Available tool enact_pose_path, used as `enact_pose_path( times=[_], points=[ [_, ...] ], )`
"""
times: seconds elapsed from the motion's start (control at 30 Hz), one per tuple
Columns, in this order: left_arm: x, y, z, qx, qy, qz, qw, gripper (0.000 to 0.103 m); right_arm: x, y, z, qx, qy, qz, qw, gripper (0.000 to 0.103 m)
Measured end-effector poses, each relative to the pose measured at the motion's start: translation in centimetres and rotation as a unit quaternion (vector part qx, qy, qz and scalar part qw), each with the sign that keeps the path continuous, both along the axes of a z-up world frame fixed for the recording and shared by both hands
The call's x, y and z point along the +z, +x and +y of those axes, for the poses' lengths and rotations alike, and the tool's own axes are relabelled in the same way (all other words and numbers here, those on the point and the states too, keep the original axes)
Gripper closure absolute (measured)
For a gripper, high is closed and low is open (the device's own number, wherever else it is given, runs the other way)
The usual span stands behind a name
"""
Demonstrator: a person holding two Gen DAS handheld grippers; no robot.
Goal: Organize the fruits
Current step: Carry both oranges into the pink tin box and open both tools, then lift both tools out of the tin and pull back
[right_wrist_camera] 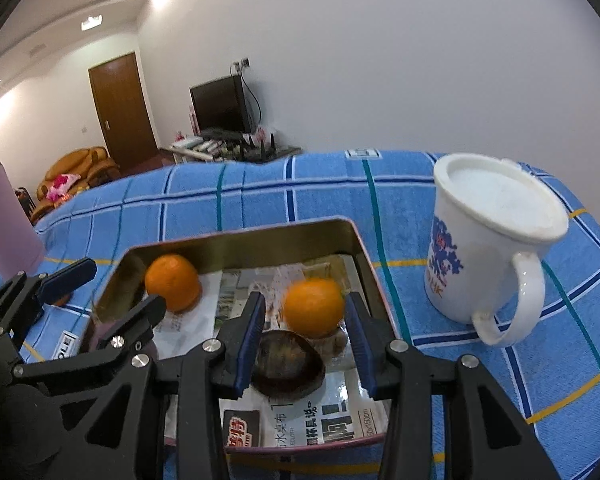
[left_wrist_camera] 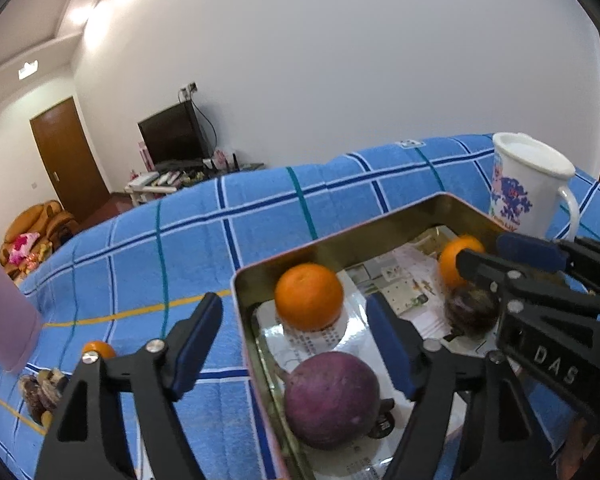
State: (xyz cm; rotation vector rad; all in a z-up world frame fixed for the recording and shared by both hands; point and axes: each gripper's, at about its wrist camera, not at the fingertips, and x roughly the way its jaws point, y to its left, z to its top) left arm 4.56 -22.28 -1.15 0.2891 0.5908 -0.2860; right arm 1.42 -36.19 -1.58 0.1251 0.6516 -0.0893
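A metal tin [left_wrist_camera: 340, 240] [right_wrist_camera: 236, 246] lined with newspaper sits on the blue checked cloth. It holds two oranges [left_wrist_camera: 309, 296] [right_wrist_camera: 314, 307], [left_wrist_camera: 456, 258] [right_wrist_camera: 173, 281], a large purple fruit [left_wrist_camera: 332, 398] and a dark brown fruit [right_wrist_camera: 288, 364] [left_wrist_camera: 470, 310]. My left gripper [left_wrist_camera: 296, 330] is open, straddling the tin's left wall. My right gripper [right_wrist_camera: 305, 330] is open over the tin, its pads on either side of an orange and above the dark fruit. A small orange [left_wrist_camera: 98, 349] and dark fruits [left_wrist_camera: 40, 392] lie on the cloth, left of the tin.
A white lidded mug [right_wrist_camera: 492, 240] [left_wrist_camera: 528, 184] stands right of the tin. A pink container [left_wrist_camera: 4, 312] [right_wrist_camera: 4, 220] stands at the left. Beyond the table are a TV, a door and a sofa.
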Motion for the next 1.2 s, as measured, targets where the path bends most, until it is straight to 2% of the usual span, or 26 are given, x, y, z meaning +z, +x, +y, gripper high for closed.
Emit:
enact_pose_path(
  times=[0.03, 0.07, 0.13, 0.27, 0.4, 0.57, 0.7, 0.77, 1.2],
  points=[
    [0.1, -0.3, -0.1, -0.008, 0.003, -0.004, 1.0, 0.0, 0.2, -0.2, 0.0, 0.004, 0.005, -0.009, 1.0, 0.048],
    [0.2, -0.7, -0.1, -0.011, 0.003, -0.012, 0.9999, 0.0, 0.3, -0.4, 0.0, 0.008, 0.011, -0.019, 1.0, 0.035],
    [0.5, -1.5, -0.1, -0.012, 0.009, -0.034, 0.9993, 0.0, 0.9, -1.2, 0.4, 0.009, 0.008, -0.045, 0.999, 0.031],
    [1.3, -2.3, 0.4, -0.005, 0.004, -0.062, 0.9981, 0.0, 1.9, -2.4, 0.8, -0.011, -0.023, -0.088, 0.996, 0.03],
    [1.6, -1.9, 1.9, 0.005, -0.021, -0.053, 0.9984, 0.0, 2.6, -3.2, 0.0, -0.033, -0.012, -0.129, 0.991, 0.03],
    [1.5, -1.6, 3.4, 0.023, -0.023, -0.053, 0.998, 0.0, 3.2, -4.8, -0.7, -0.045, 0.01, -0.184, 0.982, 0.03],
    [1.5, -1.8, 4.6, 0.042, -0.027, -0.066, 0.9965, 0.0, 3.8, -5.9, -0.2, -0.053, -0.001, -0.224, 0.973, 0.026],
    [1.5, -1.9, 5.2, 0.05, -0.031, -0.07, 0.9958, 0.0, 3.9, -6.3, 0.1, -0.056, -0.009, -0.233, 0.971, 0.021],
    [1.6, -2.9, 8.4, 0.074, -0.054, -0.077, 0.9928, 0.0, 4.3, -8.2, 0.3, -0.081, 0.0, -0.243, 0.967, 0.021]
  ],
)
